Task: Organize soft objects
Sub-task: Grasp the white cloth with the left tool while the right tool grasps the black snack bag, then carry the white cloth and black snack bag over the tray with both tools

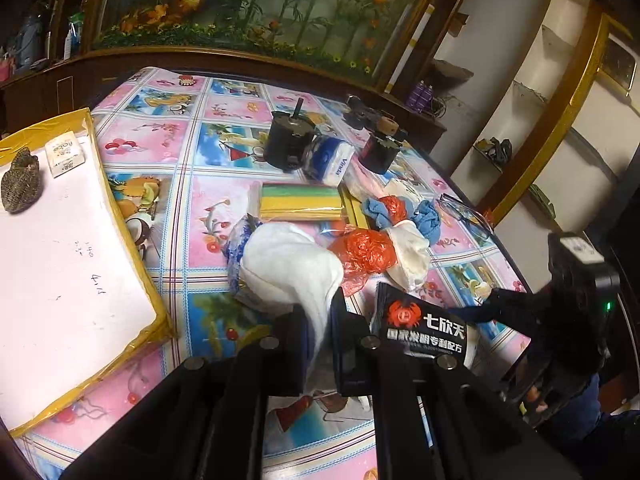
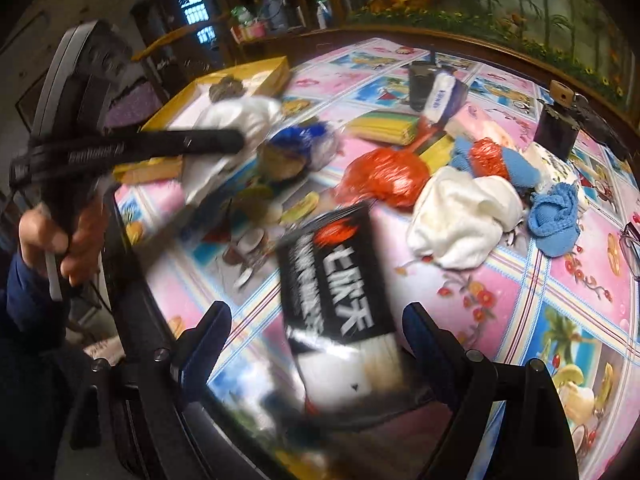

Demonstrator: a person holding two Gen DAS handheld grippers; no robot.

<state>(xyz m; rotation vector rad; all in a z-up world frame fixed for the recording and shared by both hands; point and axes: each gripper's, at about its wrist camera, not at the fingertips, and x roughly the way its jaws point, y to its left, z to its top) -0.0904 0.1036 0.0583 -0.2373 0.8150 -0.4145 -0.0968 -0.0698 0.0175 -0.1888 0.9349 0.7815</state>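
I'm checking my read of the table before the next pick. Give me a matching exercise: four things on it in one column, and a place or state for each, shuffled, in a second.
Things:
1. white cloth
2. black packet
3. knitted duck figure
4. glasses

Places or states:
A. on the white board in the yellow tray
B. pinched in the shut left gripper
C. at the table's right edge
D. lying between the open right gripper's fingers, not gripped

Pairs: 1-B, 2-D, 3-A, 4-C

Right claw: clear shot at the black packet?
Probably yes. The right claw is open, the black packet lies between its fingers on the table, and nothing covers it.
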